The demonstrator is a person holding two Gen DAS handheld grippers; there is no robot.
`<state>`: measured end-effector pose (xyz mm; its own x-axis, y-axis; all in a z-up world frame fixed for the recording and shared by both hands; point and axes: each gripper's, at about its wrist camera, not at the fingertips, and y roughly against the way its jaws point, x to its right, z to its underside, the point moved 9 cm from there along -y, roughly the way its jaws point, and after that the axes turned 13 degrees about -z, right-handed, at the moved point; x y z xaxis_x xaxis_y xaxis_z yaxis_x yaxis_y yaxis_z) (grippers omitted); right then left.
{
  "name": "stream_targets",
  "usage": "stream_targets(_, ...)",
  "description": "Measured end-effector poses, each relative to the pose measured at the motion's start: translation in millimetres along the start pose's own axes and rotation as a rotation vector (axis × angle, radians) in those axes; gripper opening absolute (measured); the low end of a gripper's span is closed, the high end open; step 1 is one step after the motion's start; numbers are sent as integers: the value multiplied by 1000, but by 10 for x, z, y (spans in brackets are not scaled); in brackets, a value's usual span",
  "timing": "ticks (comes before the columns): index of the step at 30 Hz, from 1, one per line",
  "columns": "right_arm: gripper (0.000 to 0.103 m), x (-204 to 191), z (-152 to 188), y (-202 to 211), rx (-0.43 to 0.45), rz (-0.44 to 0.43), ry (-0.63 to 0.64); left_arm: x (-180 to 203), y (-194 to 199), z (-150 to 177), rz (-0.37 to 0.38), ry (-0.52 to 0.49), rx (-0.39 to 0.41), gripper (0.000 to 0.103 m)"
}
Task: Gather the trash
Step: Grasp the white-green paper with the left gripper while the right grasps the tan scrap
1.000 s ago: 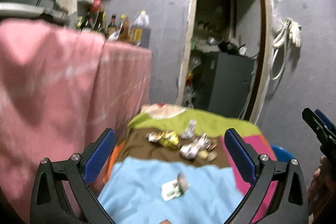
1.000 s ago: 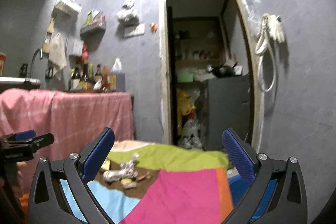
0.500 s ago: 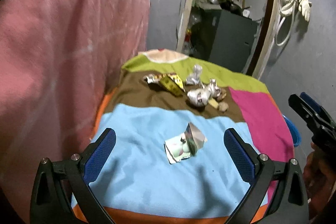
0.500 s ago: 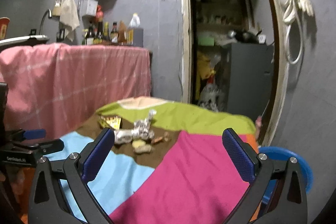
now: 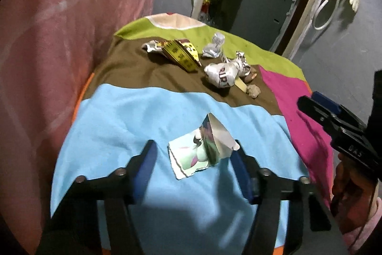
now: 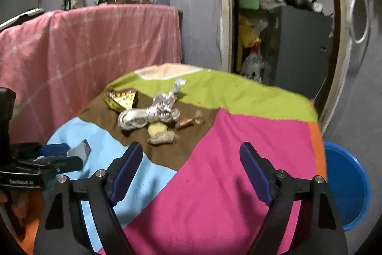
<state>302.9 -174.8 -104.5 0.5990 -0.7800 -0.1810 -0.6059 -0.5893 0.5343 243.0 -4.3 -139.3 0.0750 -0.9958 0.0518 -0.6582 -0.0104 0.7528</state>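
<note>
Jaws closing: left gripper around crumpled glossy wrapper, untouched; right gripper empty.

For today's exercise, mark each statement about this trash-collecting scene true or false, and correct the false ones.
1. The torn wrapper lies on the light blue patch of the cloth. True.
2. The left gripper straddles that wrapper, jaws closing. True.
3. The right gripper has a wrapper between its jaws. False: nothing lies between them; the jaws are closing over the bare pink patch.
4. The blue tub stands on the cloth. False: it sits beside the table, lower down.
5. The yellow packet lies on the brown patch. True.
</note>
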Motion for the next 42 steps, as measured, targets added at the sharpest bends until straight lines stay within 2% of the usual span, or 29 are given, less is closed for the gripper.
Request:
stream_targets(2, 80, 8, 12, -98, -39, -11, 0, 10, -33, 9, -7, -10, -17, 41)
stream_targets(6, 77, -14, 29, -298, -107, -41, 7, -31, -65, -30, -15, 2, -16, 37)
stream_targets(11, 68, -83, 22, -554, -176, -62, 60, -32, -82, -78, -13, 18, -6, 36)
stream_targets(20, 56, -102, -24, -860, -248, -128, 53, -73, -188, -279, -3, 54, 5, 35)
stream_targets(23, 52, -101, -13, -909, -260, -146, 42, -71, -209, -326, 0, 56, 10, 35)
stream_targets(27, 40, -127, 0, -912, -262, -180, 22, -45, -200, -329, 4, 46, 15, 34)
stream_targets(29, 40, -137, 2, -894, -259, -187, 21, -46, -189, -333, 8, 42, 24, 34)
stream_targets(34, 39, -178, -7, -734, -208, -189, 8, 16, -61, -337, 21, 25, 68, 34)
stream_targets(38, 39, -208, -122, -330, -65, -158, 31, 133, 136, -415, 35, 13, 155, 34)
stream_targets(42, 39, -154, -292, 112, 90, -90, 34, 313, 396, -549, 64, 18, 260, 34)
